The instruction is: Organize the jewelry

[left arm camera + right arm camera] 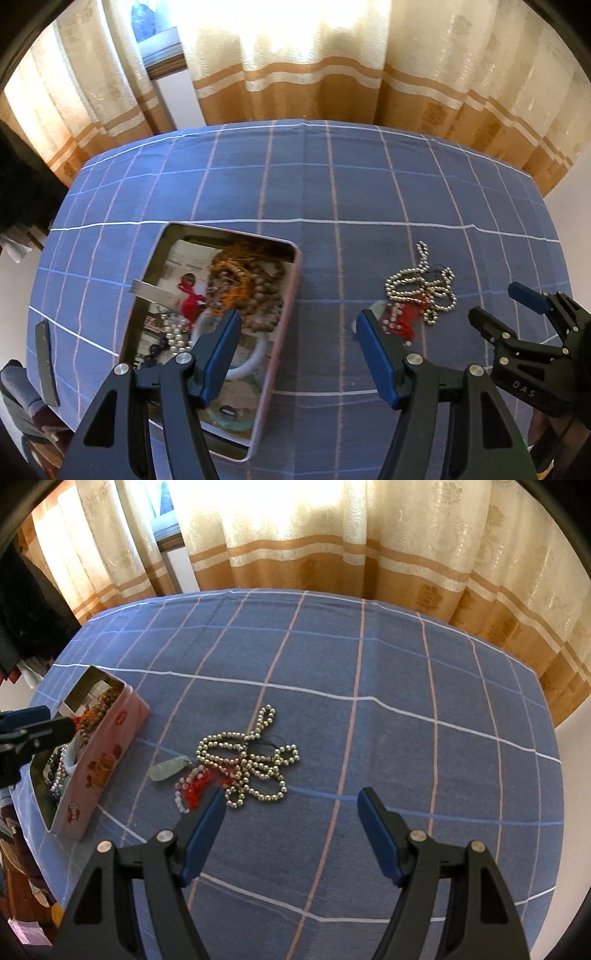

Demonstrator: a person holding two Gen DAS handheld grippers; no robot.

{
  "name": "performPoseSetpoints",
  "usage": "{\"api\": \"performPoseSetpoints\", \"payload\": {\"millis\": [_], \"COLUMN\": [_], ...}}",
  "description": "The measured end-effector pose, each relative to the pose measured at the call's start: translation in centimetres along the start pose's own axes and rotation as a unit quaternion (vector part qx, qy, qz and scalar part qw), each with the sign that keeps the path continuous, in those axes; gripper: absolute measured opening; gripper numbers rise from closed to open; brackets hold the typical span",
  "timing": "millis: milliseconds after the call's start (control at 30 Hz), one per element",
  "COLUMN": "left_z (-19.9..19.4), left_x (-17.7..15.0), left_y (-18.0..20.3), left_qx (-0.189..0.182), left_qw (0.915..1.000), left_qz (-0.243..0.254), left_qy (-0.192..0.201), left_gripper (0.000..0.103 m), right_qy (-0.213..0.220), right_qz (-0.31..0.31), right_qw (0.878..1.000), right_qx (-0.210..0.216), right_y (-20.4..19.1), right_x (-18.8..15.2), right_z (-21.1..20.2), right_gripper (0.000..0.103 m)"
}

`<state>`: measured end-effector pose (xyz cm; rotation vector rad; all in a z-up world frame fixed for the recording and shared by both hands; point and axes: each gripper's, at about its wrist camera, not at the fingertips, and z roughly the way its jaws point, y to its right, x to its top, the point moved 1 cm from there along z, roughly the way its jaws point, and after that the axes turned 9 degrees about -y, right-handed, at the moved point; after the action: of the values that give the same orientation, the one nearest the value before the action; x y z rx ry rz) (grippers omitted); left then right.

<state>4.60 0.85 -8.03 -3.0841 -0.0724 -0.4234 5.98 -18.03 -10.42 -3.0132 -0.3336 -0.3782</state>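
Note:
A pink tin box (286, 314) (107, 760) lies open on the blue checked cloth, holding brown wooden beads (255, 291), a white bangle (255, 363) and other jewelry. Right of it a silver bead necklace (424, 284) (255, 764) lies tangled on the cloth with a red-and-white bracelet (400, 317) (192, 788) and a pale green pendant (168, 770). My left gripper (297, 323) hangs open over the box's right wall, nothing between its fingers. My right gripper (291, 801) hovers open just right of the necklace pile, empty; it also shows in the left wrist view (495, 306).
The cloth-covered table (406, 664) ends at cream and tan curtains (332, 535) at the back. A dark flat bar (46, 362) lies on the cloth left of the box. Clutter and dark clothes sit beyond the table's left edge.

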Motion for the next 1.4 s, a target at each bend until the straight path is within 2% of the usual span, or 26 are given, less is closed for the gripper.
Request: {"api": "performPoseSetpoints", "payload": {"millis": [400, 1033, 1400], "left_z": [1.8, 4.3, 7.0], "left_x": [-0.3, -0.6, -0.6], "left_y": [3.0, 5.4, 7.7], "left_qx": [-0.012, -0.012, -0.01], "left_qw": [0.9996, 0.9982, 0.9963], "left_qz": [0.018, 0.026, 0.044], "left_qy": [-0.02, -0.053, -0.073], "left_gripper": [0.065, 0.065, 0.065], "right_qy": [-0.008, -0.014, -0.018], "right_qz": [0.012, 0.018, 0.021], "right_qw": [1.0, 1.0, 1.0], "right_qx": [-0.014, -0.016, -0.014], "right_y": [2.4, 3.9, 4.4], "right_x": [-1.0, -1.6, -2.1], "right_z": [0.1, 0.8, 1.1], "right_gripper": [0.08, 0.082, 0.082]}}
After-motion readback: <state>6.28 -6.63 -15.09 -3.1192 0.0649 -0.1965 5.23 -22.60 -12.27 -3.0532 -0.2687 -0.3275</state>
